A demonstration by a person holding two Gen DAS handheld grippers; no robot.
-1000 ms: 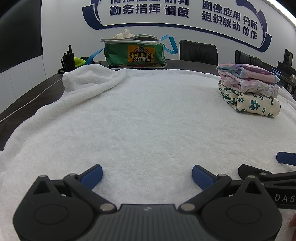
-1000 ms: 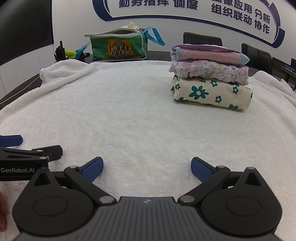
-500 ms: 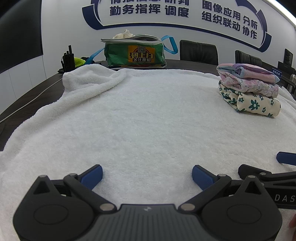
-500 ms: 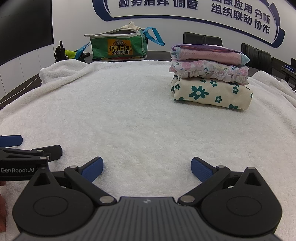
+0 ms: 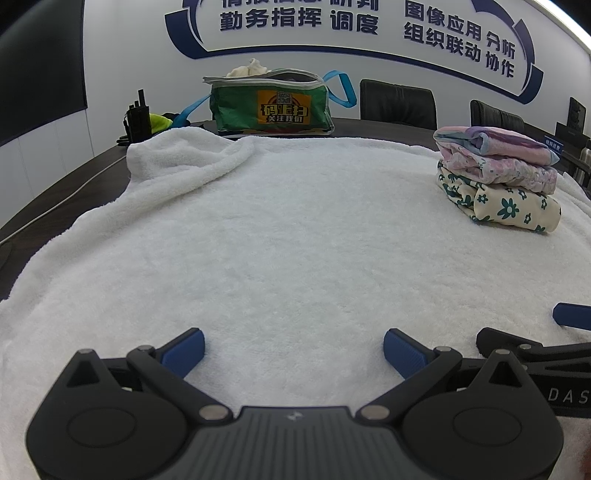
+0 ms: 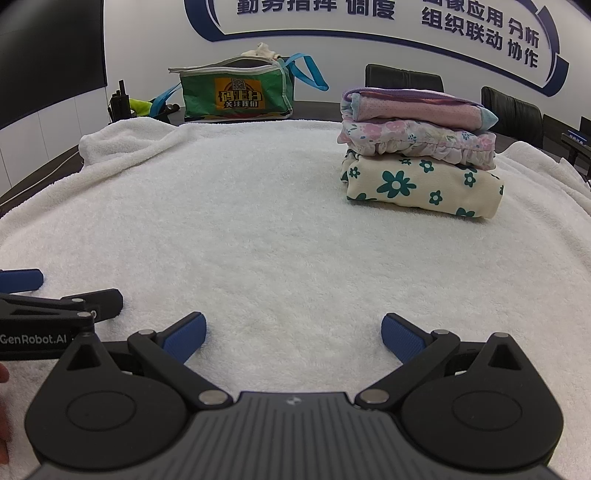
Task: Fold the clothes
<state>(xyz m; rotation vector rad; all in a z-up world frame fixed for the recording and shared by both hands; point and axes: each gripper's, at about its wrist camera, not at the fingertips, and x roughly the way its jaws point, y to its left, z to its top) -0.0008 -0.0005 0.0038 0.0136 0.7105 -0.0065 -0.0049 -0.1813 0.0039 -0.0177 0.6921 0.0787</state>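
at the far left of your table a black walkie-talkie stands upright on the dark tabletop, with something neon yellow-green just beside it. next along the far edge is a green zip bag with blue straps and an orange-and-yellow label; its top is open and a bit of white cloth pokes out. a white terry towel covers most of the table, bunched into a ridge at its far left corner.

your left gripper sits low over the near part of the towel, its blue-padded fingers spread wide with nothing between them. your right gripper is just beside it, to its right, jaws likewise parted and empty; each shows at the edge of the other's camera. a bit of your hand shows at the left edge of the right wrist view.

the folded clothes are stacked on the far right of the towel, well apart from both grippers: a cream piece with teal flowers at the bottom, a pale floral ruffled piece in the middle, a pink and lilac piece on top. black chairs stand behind the table, under a white wall with blue chinese lettering.
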